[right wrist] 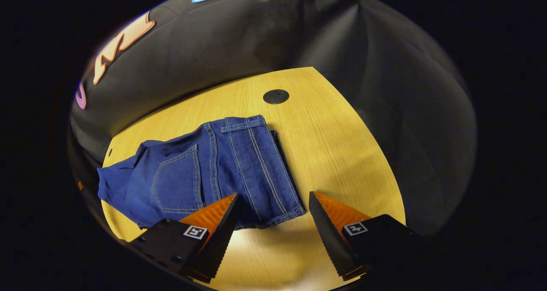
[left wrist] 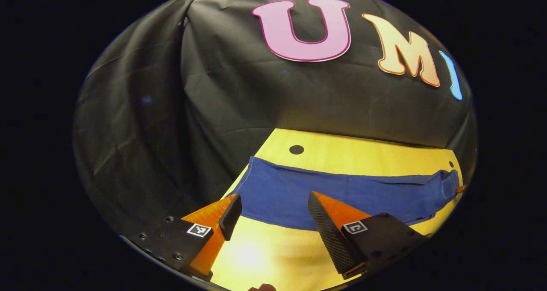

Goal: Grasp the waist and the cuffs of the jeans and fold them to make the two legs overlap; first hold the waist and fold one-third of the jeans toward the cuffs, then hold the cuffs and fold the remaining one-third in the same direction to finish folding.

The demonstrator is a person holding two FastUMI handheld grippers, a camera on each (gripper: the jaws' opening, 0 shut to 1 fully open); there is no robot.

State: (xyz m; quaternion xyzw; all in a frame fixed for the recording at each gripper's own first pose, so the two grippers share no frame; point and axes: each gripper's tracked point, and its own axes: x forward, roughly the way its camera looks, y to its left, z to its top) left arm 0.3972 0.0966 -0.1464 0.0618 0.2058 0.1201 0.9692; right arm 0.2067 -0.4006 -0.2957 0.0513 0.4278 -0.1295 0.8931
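Blue denim jeans (right wrist: 213,171) lie folded flat on the yellow wooden table (right wrist: 333,145) — stitched hem toward the right gripper (right wrist: 273,207), whose fingers gape wide above it, holding nothing. In the left gripper view, the left gripper (left wrist: 273,207) hovers wide apart too — jeans just ahead.

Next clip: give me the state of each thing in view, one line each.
jeans: lying on the table, folded over, back pocket facing up, not gripped.
left tool: open, fingers apart, above the near edge of the jeans, holding nothing.
right tool: open, fingers apart, hovering at the hem end of the jeans, holding nothing.
table: wooden top carrying the jeans, with a round dark cap set in it.
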